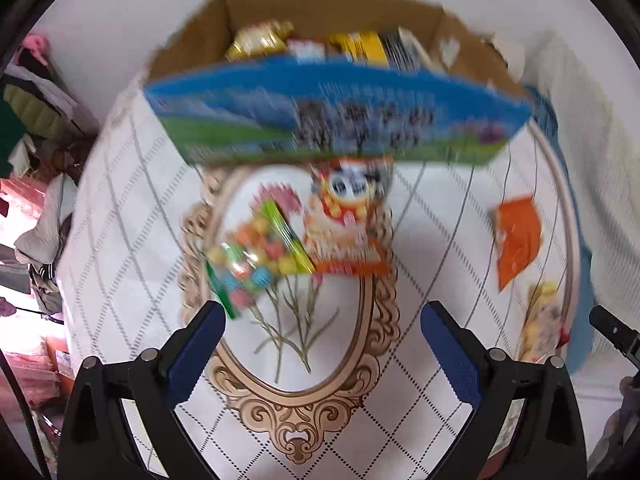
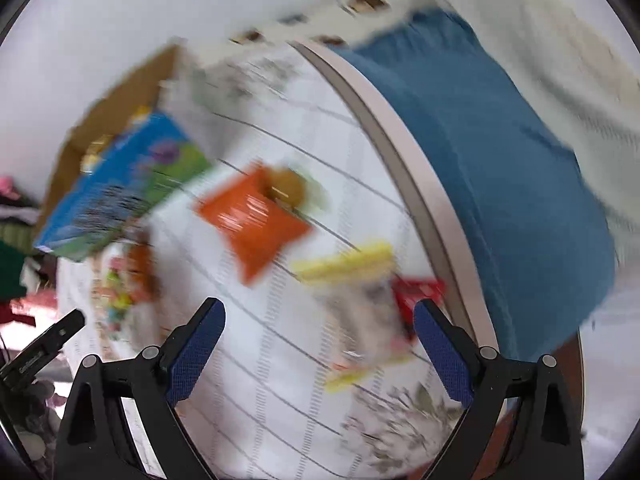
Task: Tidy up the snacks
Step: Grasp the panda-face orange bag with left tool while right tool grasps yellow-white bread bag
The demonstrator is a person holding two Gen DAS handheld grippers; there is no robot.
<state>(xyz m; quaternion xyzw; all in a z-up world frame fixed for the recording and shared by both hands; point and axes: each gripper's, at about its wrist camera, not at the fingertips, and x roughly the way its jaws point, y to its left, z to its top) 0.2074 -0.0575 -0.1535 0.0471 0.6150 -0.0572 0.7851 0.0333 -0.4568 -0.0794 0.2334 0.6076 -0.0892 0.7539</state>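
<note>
From the left wrist: left hand-held gripper (image 1: 322, 332) spread wide and holding nothing, poised over the bench (image 1: 120, 208), likely lining up a pick. Cardboard box (image 1: 320, 12) at twelve o'clock, open-topped and already carrying several packets, so evidently the collecting place. Panda-printed snack bag (image 1: 346, 220) lying flat just below the box, touching a clear bag of colourful candies (image 1: 256, 256) at ten o'clock from the fingers; orange packet (image 1: 518, 240) apart at two o'clock. From the right wrist, heavily blurred: right hand-held gripper (image 2: 320, 332) likewise agape and empty, yellow-edged packet (image 2: 356, 304) at one o'clock between the fingers, probably the next target; red packet (image 2: 416, 296) partly under it, near the bench rim
</note>
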